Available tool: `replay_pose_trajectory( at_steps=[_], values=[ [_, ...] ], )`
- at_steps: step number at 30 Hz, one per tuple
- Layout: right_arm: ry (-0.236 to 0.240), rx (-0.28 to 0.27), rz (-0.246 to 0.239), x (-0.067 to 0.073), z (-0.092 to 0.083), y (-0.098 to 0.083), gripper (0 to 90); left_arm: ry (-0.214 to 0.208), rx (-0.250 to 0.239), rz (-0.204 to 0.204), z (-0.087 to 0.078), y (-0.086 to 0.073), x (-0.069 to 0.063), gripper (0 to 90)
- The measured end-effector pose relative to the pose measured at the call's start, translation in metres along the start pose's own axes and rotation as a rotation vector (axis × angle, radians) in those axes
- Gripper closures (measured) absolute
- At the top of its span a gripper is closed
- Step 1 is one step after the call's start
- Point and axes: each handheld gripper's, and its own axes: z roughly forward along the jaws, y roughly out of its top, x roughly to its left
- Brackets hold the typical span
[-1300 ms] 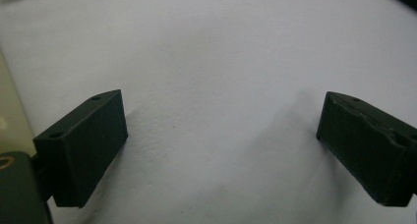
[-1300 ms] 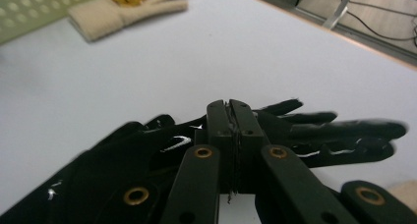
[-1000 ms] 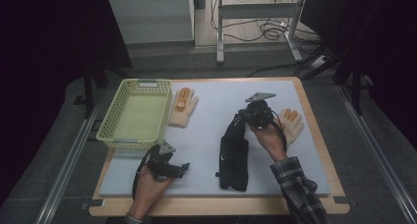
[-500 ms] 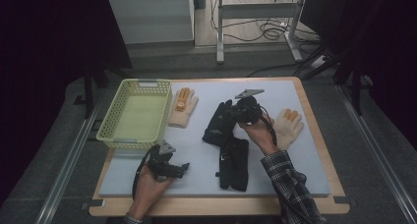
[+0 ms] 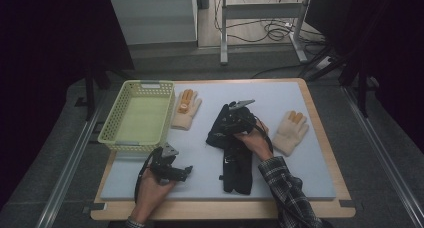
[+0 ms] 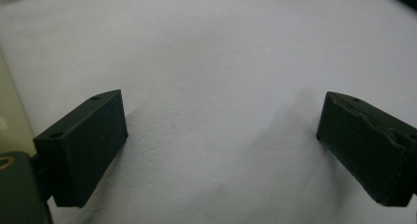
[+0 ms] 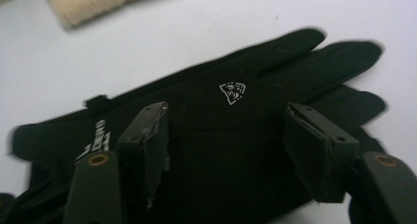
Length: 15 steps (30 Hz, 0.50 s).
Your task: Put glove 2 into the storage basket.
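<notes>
- Two things changed in the last sec.: your right gripper [image 5: 229, 124] has come down from where it carried the upper black glove [image 5: 218, 133] in the air; its jaws have just been opening and now stand wide.
- In the right gripper view the right gripper [image 7: 228, 122] has one pad on each side of the upper black glove [image 7: 206, 101]; the pads do not press on it, so I judge it is released, not held.
- This glove now lies on the mat [image 5: 310, 163] near the middle, palm part tilted toward the basket; its cuff end seems to overlap the top of the second black glove [image 5: 239, 170], which lies straight, nearer to you.
- Meaning for the work: the carrying step looks finished; the black pair is together but not neatly stacked; if you want them aligned you prob. need one more grasp.
- Your left gripper [image 5: 186, 171] rests at the front left of the mat; the left gripper [image 6: 221, 130] is wide open, with bare mat between the pads and nothing held.
- Containers: one yellow-green basket [image 5: 116, 143] at the left edge of the mat; it is empty inside.
- One beige glove [image 5: 186, 110] lies just beside the basket, outside it; the other beige glove [image 5: 290, 133] is well apart, at the right side.
</notes>
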Motion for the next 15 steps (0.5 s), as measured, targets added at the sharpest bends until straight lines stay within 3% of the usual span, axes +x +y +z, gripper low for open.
replay_pose_trajectory(
  at_steps=[5,6,8,15],
  values=[
    [0.007,0.008,0.042,0.0,0.005,-0.004,50.1,0.0,0.0,0.001,0.0,0.0,0.0,5.1],
    [0.002,0.015,0.048,0.001,0.003,-0.003,62.1,0.001,0.0,0.001,0.0,0.0,0.0,5.1],
    [0.004,0.036,0.042,0.007,0.001,-0.001,76.0,0.001,0.0,0.001,0.0,0.0,0.0,5.1],
    [0.009,0.036,0.027,0.01,-0.007,0.004,80.0,0.001,0.002,0.001,0.0,0.0,0.0,5.1]
  ],
)
